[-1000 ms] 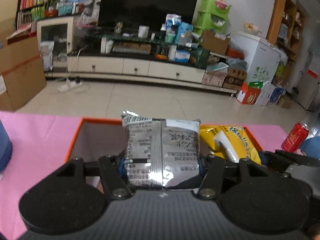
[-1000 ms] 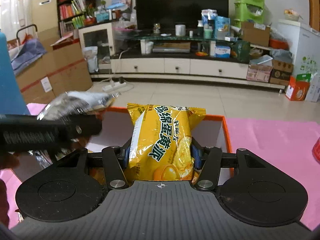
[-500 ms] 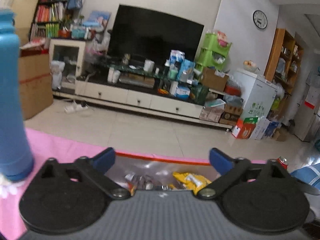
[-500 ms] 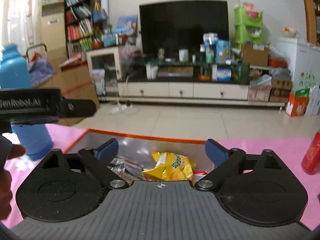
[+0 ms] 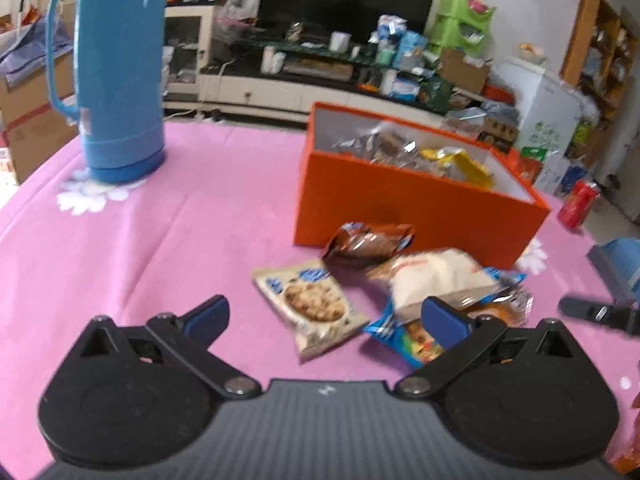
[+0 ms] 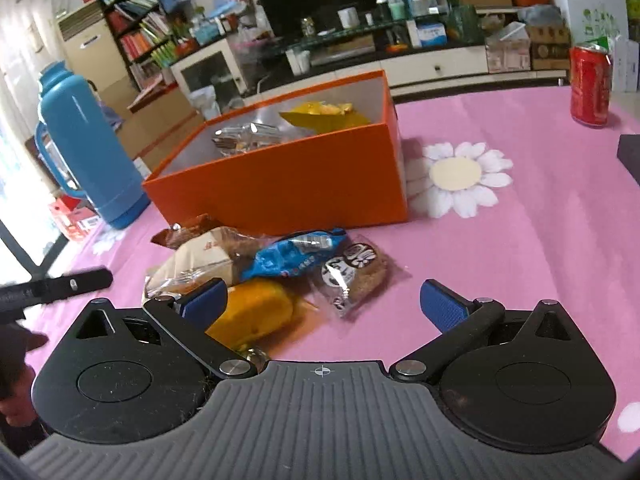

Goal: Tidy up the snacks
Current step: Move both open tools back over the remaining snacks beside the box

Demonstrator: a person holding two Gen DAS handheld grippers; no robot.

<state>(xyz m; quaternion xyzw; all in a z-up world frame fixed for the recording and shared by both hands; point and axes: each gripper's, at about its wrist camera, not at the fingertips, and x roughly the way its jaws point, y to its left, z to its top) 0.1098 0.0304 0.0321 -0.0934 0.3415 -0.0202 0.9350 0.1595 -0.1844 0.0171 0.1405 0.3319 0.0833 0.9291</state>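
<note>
An orange box (image 5: 400, 208) (image 6: 280, 184) stands on the pink tablecloth. Inside it lie a silver packet (image 5: 372, 146) (image 6: 244, 138) and a yellow packet (image 5: 460, 160) (image 6: 320, 114). Loose snacks lie in front of it: a cookie packet (image 5: 312, 300), a brown packet (image 5: 368, 240), a pale bread packet (image 5: 436, 276) (image 6: 200, 264), a blue packet (image 6: 296, 258), an orange cake (image 6: 252, 312) and a dark round cake (image 6: 356, 272). My left gripper (image 5: 326, 314) hangs open over the cookie packet, holding nothing. My right gripper (image 6: 324, 300) is opening, nothing between its jaws.
A tall blue thermos (image 5: 116, 68) (image 6: 84, 144) stands left of the box. A red can (image 5: 578, 210) (image 6: 590, 84) stands at the far right. A dark object (image 6: 630, 156) sits at the right edge. Beyond the table lie a floor and a cluttered TV cabinet.
Both grippers let go of their packets, silver on the left and yellow on the right, into the box. They opened wide and drew back, so the loose snacks now show.
</note>
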